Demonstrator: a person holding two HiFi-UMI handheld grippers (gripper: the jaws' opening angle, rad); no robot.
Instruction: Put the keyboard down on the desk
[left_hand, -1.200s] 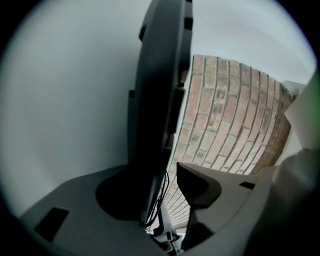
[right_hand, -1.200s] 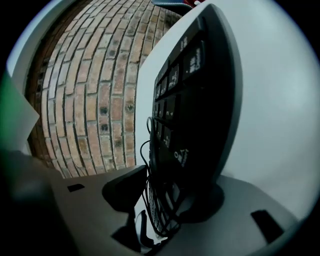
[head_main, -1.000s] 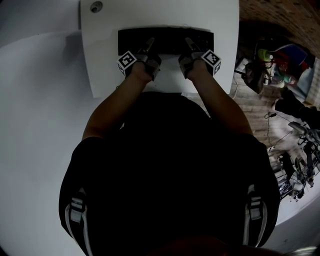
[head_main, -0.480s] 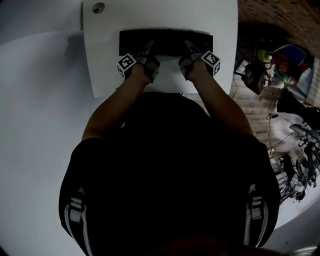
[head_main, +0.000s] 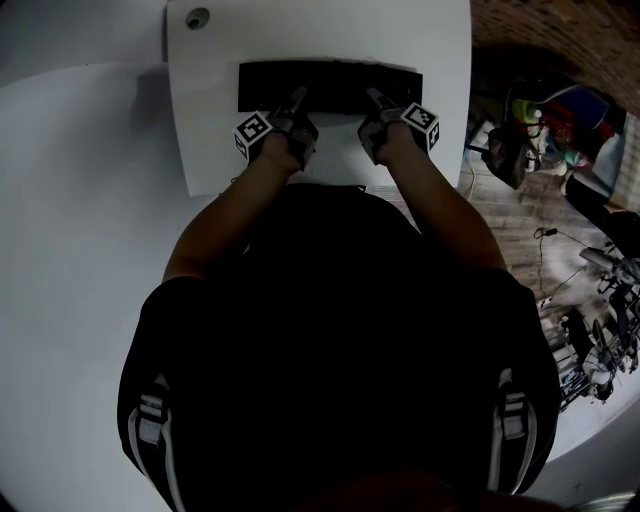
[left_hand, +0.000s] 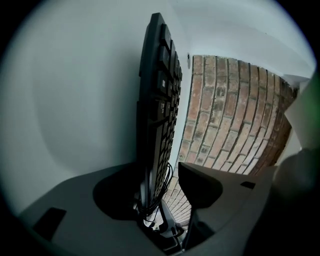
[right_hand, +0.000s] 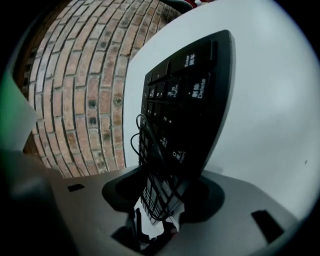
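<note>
Left gripper (head_main: 297, 97): its jaws have just been opening. The near edge of the keyboard (head_main: 330, 85) is sitting between them, with one pad lying against the underside. The other pad is standing clear of the keys, with the brick wall (left_hand: 230, 110) showing through the gap.

Keyboard: it is lying lengthwise across the far half of the desk (head_main: 205, 130), seemingly down or all but down. I cannot tell whether its near edge is resting flat.

Handling: it is looking like a light, stiff plastic slab that should not sag between two holds. The keys are the delicate part, so the plain near rim at each end is the place to pinch.

Cable (right_hand: 150, 150): it is bunching in loose loops at the number-pad end, and to my eye it could snag a jaw as it pulls away.

Right gripper (head_main: 372, 96): it is looking clamped on the number-pad end, with the keyboard filling the space between both pads.

Left edge: the desk is ending just left of the keyboard, with only bare pale floor (head_main: 80, 250) beyond it.

Near edge: a strip of bare desktop is lying between the keyboard and the person, which seems enough room for drawing both grippers straight back.

Right edge: the desk is ending a little past the keyboard, and the clutter (head_main: 540, 130) on the floor beyond is sitting well apart.
</note>
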